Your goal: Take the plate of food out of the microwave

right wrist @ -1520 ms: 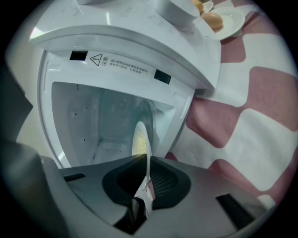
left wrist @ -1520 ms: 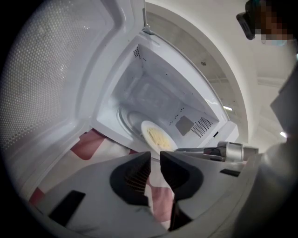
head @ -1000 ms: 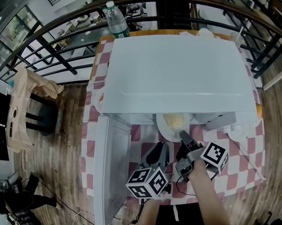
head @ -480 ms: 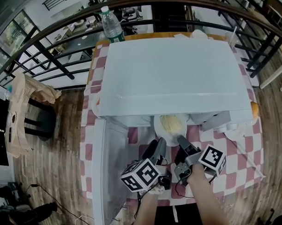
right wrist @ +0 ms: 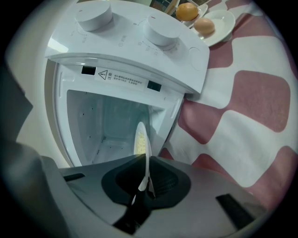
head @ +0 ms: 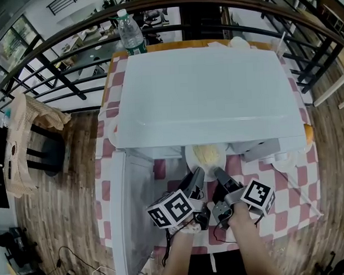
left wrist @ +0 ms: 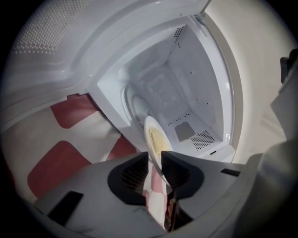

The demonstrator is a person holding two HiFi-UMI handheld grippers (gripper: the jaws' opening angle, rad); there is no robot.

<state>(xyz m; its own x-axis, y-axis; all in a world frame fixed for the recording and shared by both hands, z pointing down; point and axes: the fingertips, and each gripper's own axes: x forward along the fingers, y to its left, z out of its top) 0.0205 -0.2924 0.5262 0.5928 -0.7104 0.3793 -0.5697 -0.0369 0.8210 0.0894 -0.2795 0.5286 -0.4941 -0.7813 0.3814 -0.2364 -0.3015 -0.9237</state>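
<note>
A white plate (head: 205, 155) of yellow food lies half out of the open mouth of the white microwave (head: 207, 93). In the right gripper view the plate (right wrist: 141, 139) shows edge-on, and my right gripper (right wrist: 146, 179) is shut on its near rim. In the left gripper view my left gripper (left wrist: 155, 162) has its jaws on either side of the plate's rim (left wrist: 156, 142). These jaws have just been closing. The rim lies against the right-hand jaw, and a gap still shows to the other one. In the head view both grippers, left (head: 197, 175) and right (head: 218, 175), sit side by side at the plate's front edge.
The microwave door (head: 135, 208) hangs open to the left of my left gripper. A small dish with two round orange things (right wrist: 205, 21) sits right of the microwave on the red-checked cloth (head: 287, 198). A water bottle (head: 129, 31) stands behind the microwave.
My left gripper has rolled and moved in toward the plate's rim, so its jaws now straddle it. The right gripper has kept its hold on the plate and stayed put.
</note>
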